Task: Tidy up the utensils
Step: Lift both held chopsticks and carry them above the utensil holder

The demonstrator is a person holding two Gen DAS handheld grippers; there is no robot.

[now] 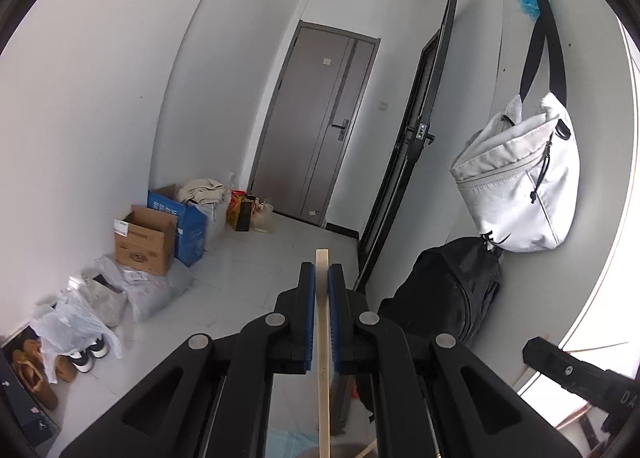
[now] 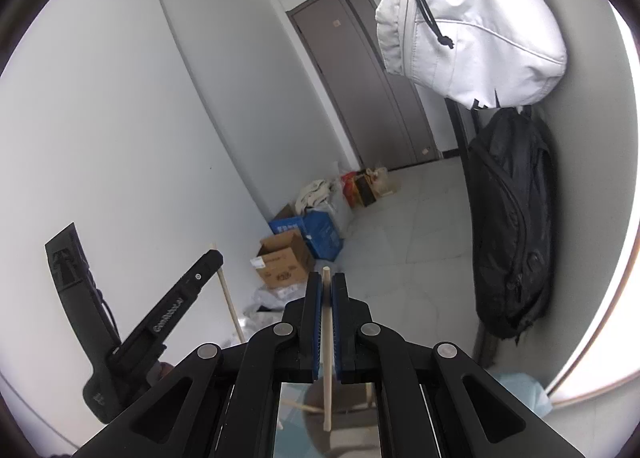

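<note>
Holding: I have one wooden piece pinched in each set of tongs, both raised clear of the floor and aimed toward the hallway.
Left tongs: I see them clamped on a flat wooden stick, blue pads pressed against its two faces; its squared tip pokes out past the fingertips, and the rest runs back under the tool.
Right tongs: I see them clamped on a round chopstick, rounded tip just beyond the pads, lower end hanging free below.
Other tool: from my right camera the left tongs show at the left with their stick slanting down.
Below: more loose wooden sticks lie under the right tongs; what they rest on I cannot tell.
Surroundings: a white bag hangs on the wall above a black backpack; cardboard boxes sit by the far wall near a closed door.
</note>
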